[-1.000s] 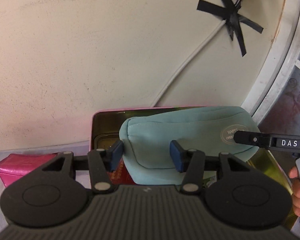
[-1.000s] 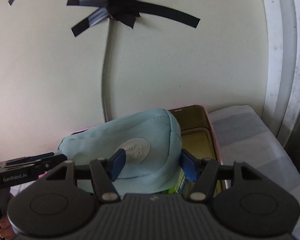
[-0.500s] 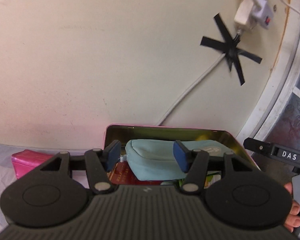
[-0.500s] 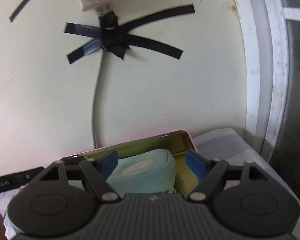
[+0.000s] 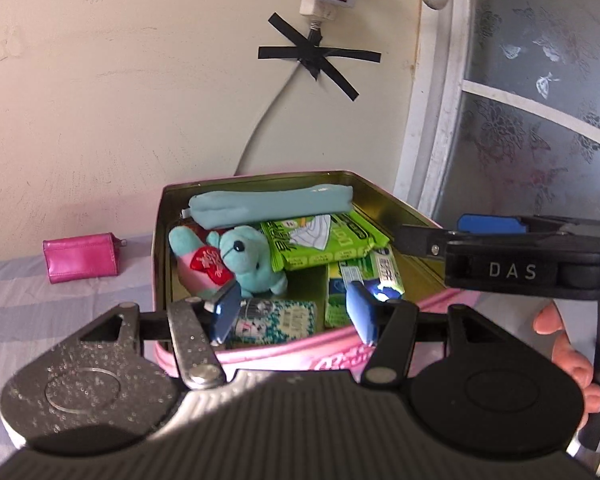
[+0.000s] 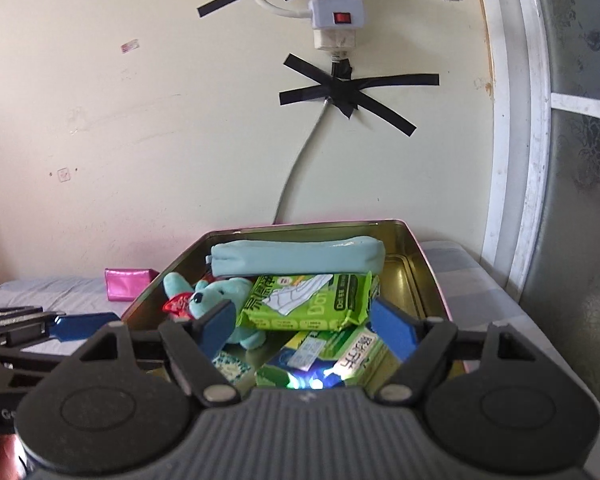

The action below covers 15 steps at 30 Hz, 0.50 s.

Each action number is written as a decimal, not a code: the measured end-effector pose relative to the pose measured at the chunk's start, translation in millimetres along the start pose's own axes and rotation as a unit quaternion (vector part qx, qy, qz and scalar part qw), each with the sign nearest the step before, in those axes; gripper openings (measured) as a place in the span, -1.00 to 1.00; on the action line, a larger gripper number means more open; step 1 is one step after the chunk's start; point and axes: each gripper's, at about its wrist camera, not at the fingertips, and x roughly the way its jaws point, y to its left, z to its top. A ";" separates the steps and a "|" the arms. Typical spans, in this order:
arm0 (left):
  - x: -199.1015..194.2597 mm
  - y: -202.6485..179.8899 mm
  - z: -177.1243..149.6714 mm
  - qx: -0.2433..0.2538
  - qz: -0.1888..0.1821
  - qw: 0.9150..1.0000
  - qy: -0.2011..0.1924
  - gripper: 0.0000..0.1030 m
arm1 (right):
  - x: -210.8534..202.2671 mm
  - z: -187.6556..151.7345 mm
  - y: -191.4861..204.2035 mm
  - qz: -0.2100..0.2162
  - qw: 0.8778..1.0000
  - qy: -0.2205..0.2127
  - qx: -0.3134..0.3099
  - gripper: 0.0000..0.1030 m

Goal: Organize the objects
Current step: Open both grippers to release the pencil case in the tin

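An open pink tin box [image 5: 284,354] [image 6: 424,280] stands on the bed by the wall. A light blue pouch [image 5: 272,206] [image 6: 296,258] lies at its back, on top of the other items. Below it are a teal plush toy [image 5: 236,258] [image 6: 216,300], green wipe packs [image 5: 324,242] [image 6: 308,302] and small cartons. My left gripper [image 5: 294,312] is open and empty above the box's near wall. My right gripper [image 6: 304,328] is open and empty over the box; it also shows at the right of the left wrist view [image 5: 488,226].
A shiny pink purse [image 5: 80,258] [image 6: 130,284] lies on the striped bedsheet left of the box. A taped cable and power strip [image 6: 336,20] hang on the wall behind. A white frame with frosted glass [image 5: 540,120] stands to the right.
Both grippers have let go of the blue pouch and drawn back and up. The pouch now lies in the tin box, and the box's other contents have come into view.
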 end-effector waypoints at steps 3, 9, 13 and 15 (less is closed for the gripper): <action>-8.1 -5.8 -17.6 0.016 0.002 1.000 0.006 0.19 | -24.2 -19.4 11.2 -0.012 1.000 -0.016 -0.019 0.53; -16.0 -3.8 -48.3 0.025 0.003 0.999 0.030 0.19 | -49.7 -57.5 18.1 -0.027 0.999 -0.024 0.004 0.71; -17.9 3.2 -68.3 0.024 0.019 0.998 0.048 0.19 | -53.6 -81.4 19.8 -0.040 0.999 -0.010 0.025 0.71; -20.0 8.2 -74.9 0.018 0.020 0.998 0.054 0.19 | -52.6 -90.2 19.4 -0.032 0.999 0.005 0.042 0.71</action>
